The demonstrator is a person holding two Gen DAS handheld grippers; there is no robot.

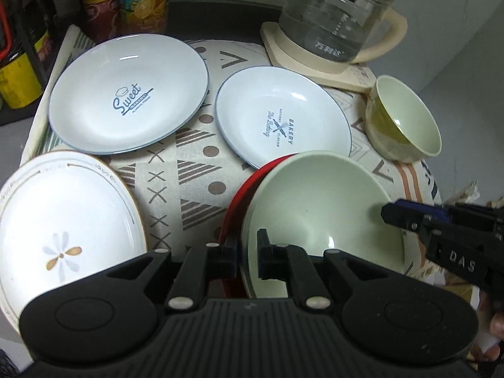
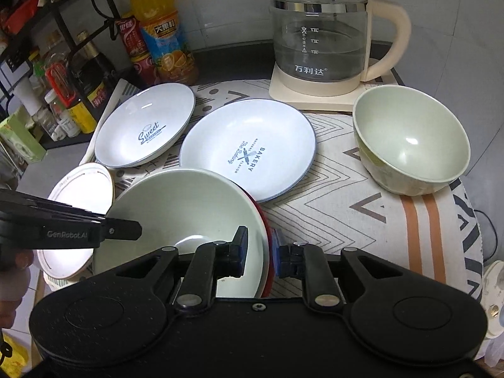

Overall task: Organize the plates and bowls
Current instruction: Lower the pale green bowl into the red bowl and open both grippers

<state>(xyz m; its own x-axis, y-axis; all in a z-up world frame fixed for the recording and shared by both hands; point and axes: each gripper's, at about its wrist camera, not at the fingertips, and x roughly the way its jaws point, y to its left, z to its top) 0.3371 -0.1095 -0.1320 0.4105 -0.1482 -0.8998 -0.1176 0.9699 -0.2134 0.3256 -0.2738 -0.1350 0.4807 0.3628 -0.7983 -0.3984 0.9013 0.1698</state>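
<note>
A pale green bowl with a red edge around its outside sits tilted at the near edge of the patterned cloth. My left gripper is shut on its left rim, one finger inside and one outside. My right gripper is shut on the right rim the same way. Each gripper shows in the other's view: the right gripper and the left gripper. A "Sweet" plate, a "Bakery" plate, a flower plate and a second green bowl lie around.
A glass kettle on a cream base stands at the back right. Drink bottles and a black rack of jars crowd the back left. The cloth drops off at the right edge past the second bowl.
</note>
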